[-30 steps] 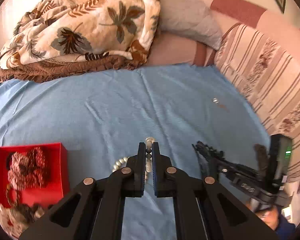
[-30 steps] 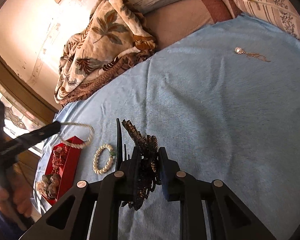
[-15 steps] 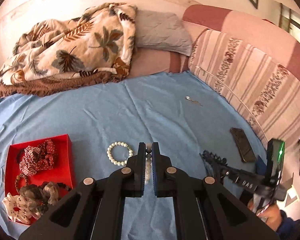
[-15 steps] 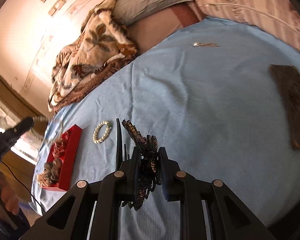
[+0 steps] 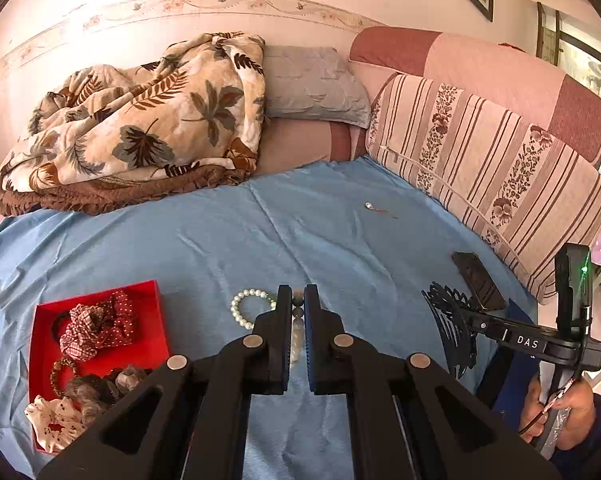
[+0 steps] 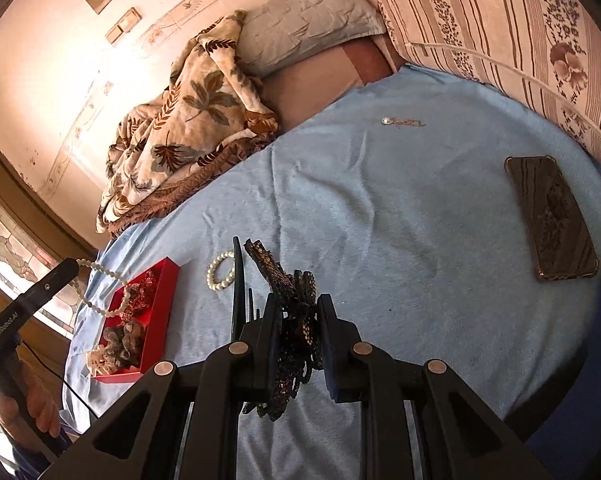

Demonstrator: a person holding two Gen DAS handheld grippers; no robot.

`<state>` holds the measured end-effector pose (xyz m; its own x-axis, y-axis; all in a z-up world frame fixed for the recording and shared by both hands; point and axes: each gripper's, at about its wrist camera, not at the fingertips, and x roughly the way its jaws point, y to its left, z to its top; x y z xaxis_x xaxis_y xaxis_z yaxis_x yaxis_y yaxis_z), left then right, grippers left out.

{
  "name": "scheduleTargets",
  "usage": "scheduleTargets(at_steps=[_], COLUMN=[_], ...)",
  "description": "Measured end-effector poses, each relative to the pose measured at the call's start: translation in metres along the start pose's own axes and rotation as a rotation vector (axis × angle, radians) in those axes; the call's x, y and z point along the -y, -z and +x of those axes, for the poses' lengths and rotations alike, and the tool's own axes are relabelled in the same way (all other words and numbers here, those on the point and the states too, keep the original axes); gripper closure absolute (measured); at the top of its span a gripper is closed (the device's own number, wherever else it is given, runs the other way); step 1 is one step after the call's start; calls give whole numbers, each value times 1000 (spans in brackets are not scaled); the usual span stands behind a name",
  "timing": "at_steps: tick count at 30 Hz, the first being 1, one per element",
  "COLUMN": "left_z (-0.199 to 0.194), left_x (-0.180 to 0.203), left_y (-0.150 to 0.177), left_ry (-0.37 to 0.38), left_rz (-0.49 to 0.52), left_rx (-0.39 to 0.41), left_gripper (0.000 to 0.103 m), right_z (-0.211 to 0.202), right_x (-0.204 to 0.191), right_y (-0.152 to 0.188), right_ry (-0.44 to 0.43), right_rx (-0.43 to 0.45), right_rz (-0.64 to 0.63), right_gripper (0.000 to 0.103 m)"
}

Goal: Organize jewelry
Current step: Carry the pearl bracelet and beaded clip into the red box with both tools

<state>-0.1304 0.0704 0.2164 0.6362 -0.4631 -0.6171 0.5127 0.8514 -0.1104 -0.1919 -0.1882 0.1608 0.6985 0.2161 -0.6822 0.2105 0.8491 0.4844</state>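
Note:
My left gripper [image 5: 297, 297] is shut on a string of pale beads [image 5: 297, 322], held above the blue bedsheet [image 5: 204, 256]. From the right wrist view that bead necklace [image 6: 100, 294] dangles over the red box [image 6: 161, 312]. My right gripper [image 6: 298, 309] is shut on a black ornate hair comb [image 6: 290, 292]; the same comb [image 5: 452, 326] shows at the right of the left wrist view. The red box [image 5: 150, 346] holds scrunchies and a brown bead band. A pearl bracelet [image 5: 242, 307] lies on the sheet beside the box. A small pendant [image 5: 370, 206] lies farther back.
A dark phone [image 6: 552, 220] lies on the sheet near the right edge. A leaf-print blanket [image 5: 140, 128] and grey pillow [image 5: 312, 84] are piled at the back. A striped cushion [image 5: 492, 168] lines the right side. A person's hands grip both handles.
Both grippers have risen and drawn back from the bed, still shut on the necklace and the comb. The whole red box and the phone have come into view.

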Motion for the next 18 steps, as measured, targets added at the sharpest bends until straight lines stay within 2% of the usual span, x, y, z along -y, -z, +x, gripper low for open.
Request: scheduleTargets(at_steps=[18], left_z=[-27], left_x=[-64], left_y=[11], left_ry=[-113], left_rz=[-49], left_rx=[49], left_gripper=[97], right_z=[-6], right_x=[-48], right_y=[12], right_ry=[-5], right_rx=[-16], right_rz=[-91], right_gripper=[83])
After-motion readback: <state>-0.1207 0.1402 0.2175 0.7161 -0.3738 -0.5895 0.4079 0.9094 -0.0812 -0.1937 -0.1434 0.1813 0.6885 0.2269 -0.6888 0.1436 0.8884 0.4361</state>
